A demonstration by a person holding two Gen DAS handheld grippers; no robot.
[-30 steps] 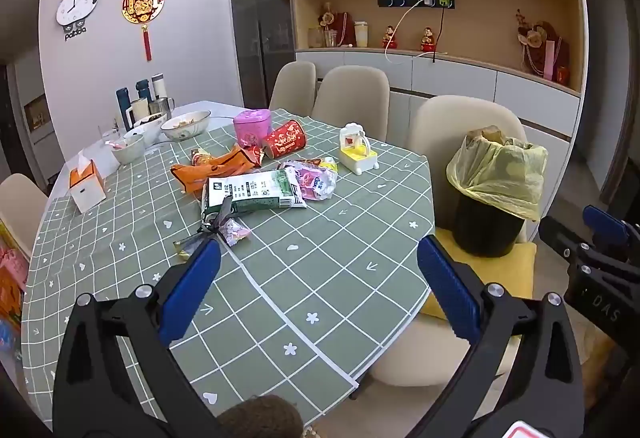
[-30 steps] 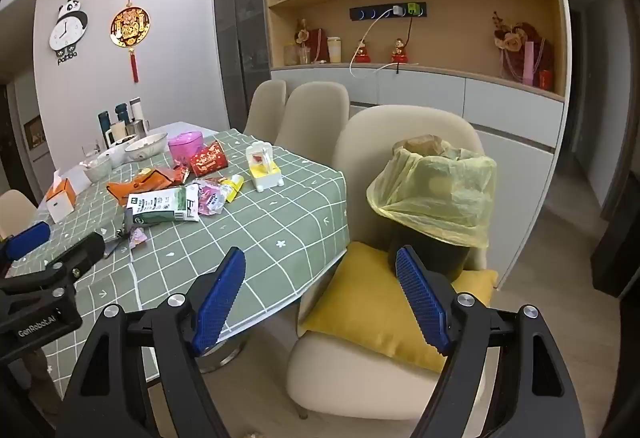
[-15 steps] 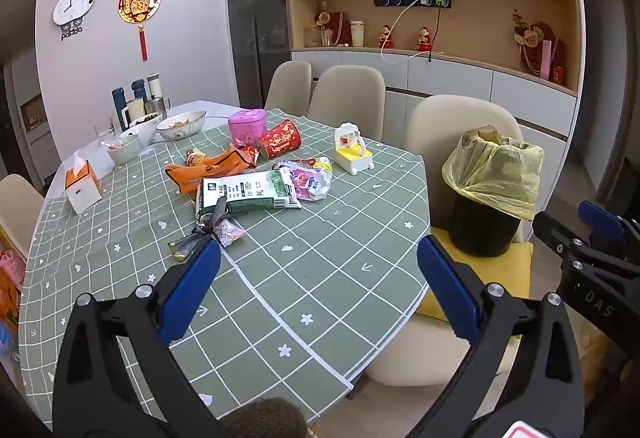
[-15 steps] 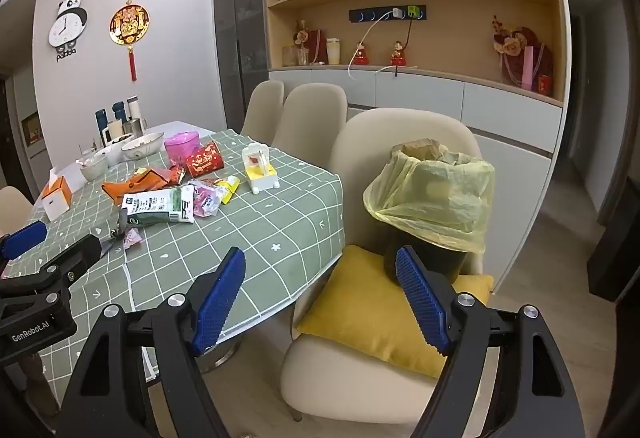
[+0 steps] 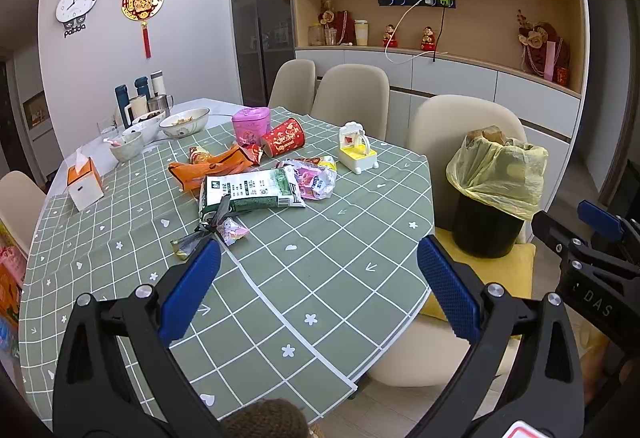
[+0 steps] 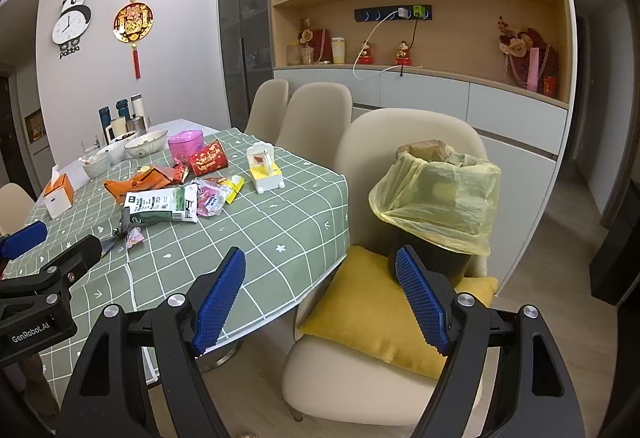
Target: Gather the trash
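Over the last second my view has crept closer over the table [image 5: 304, 278] (only slightly), so I judge I am closing on the litter. The bin [image 5: 490, 205] sits on the chair at three o'clock, the wrappers [image 5: 256, 189] at eleven. My left gripper [image 5: 318, 290] and right gripper [image 6: 320, 302] both gape wide, holding nothing.

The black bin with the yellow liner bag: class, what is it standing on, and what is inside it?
The black bin with the yellow plastic liner bag stands on a yellow cushion on a cream chair. Something brown and crumpled pokes out at its rim. The liner hides anything deeper.
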